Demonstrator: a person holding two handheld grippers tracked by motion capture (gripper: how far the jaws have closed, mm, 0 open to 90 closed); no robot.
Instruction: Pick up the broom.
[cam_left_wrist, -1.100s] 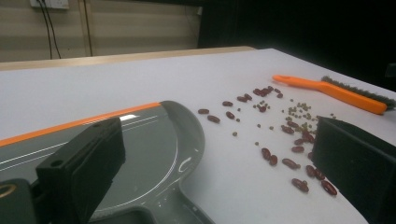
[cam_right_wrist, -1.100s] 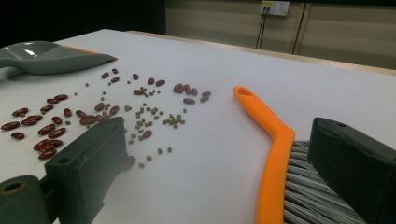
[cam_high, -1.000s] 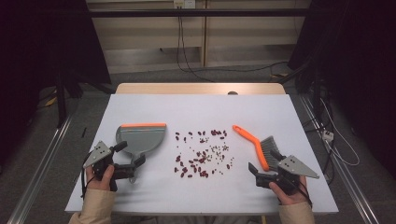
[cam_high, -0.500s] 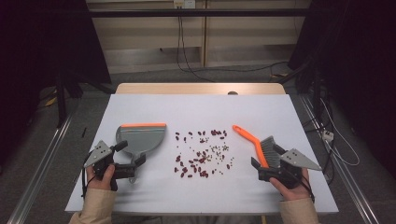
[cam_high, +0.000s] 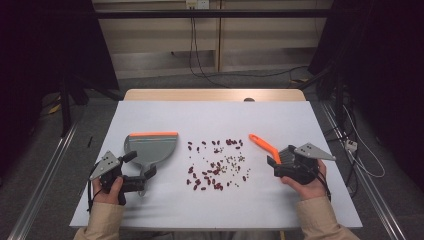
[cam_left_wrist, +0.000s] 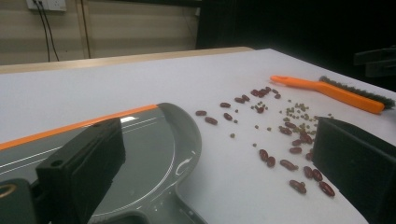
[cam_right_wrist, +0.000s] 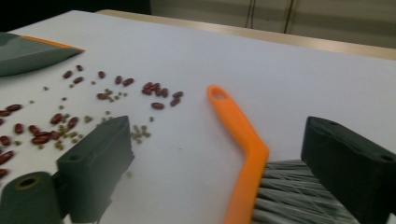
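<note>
A grey dustpan (cam_high: 150, 149) with an orange lip lies on the left of the white table (cam_high: 215, 115). My left gripper (cam_high: 141, 165) is open, its jaws standing either side of the pan's handle; the pan (cam_left_wrist: 140, 154) lies low between them in the left gripper view. Red beans and small green ones (cam_high: 215, 165) are scattered mid-table. To their right lies an orange brush (cam_high: 264, 145) with grey bristles. My right gripper (cam_high: 274, 167) is open at the brush head, and the bristles (cam_right_wrist: 299, 196) and handle (cam_right_wrist: 243, 135) sit between its jaws.
The table's far half is bare white surface, with a wooden strip (cam_high: 215, 95) along its back edge. Cables (cam_high: 350, 145) hang off the right side. Metal rails (cam_high: 45, 175) run along the floor on both sides.
My right gripper has moved forward and slightly left, up to the brush head. The left gripper, dustpan and beans have stayed put.
</note>
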